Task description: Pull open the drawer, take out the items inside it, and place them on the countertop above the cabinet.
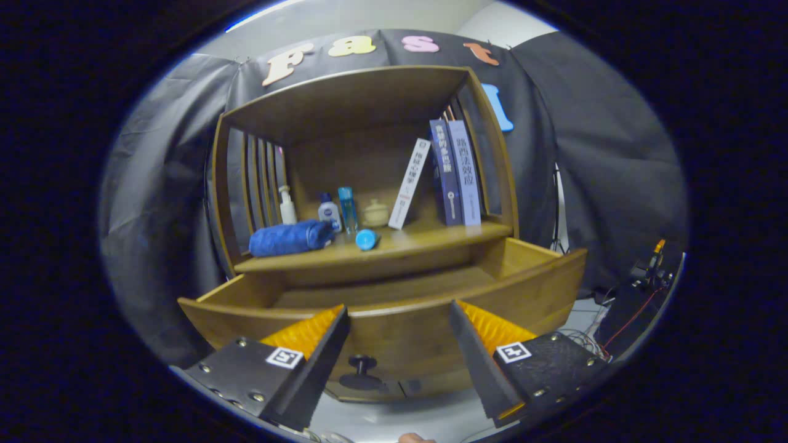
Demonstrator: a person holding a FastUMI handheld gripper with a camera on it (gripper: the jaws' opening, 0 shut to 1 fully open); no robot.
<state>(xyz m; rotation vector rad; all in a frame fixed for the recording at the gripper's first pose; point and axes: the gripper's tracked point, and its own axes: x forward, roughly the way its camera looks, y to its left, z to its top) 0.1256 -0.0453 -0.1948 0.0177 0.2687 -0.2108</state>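
The wooden cabinet's drawer (394, 329) stands pulled out toward me, and its visible bottom looks bare. Its dark round knob (362, 364) sits low on the drawer front, between my fingers. My gripper (400, 317) is open, fingertips level with the drawer's front rim, holding nothing. On the countertop (425, 241) above the drawer lie a rolled blue towel (289, 238) and a small blue cylinder (366, 239) on its side. Behind them stand a white pump bottle (287, 206), a white bottle with a blue cap (329, 212), a tall blue bottle (348, 209) and a small cream jar (375, 213).
A white book (409, 183) leans against two upright dark books (457, 173) at the countertop's right end. Slatted side panels and a wooden top close in the shelf space. Cables and a small device (646, 271) lie on the floor to the right of the cabinet.
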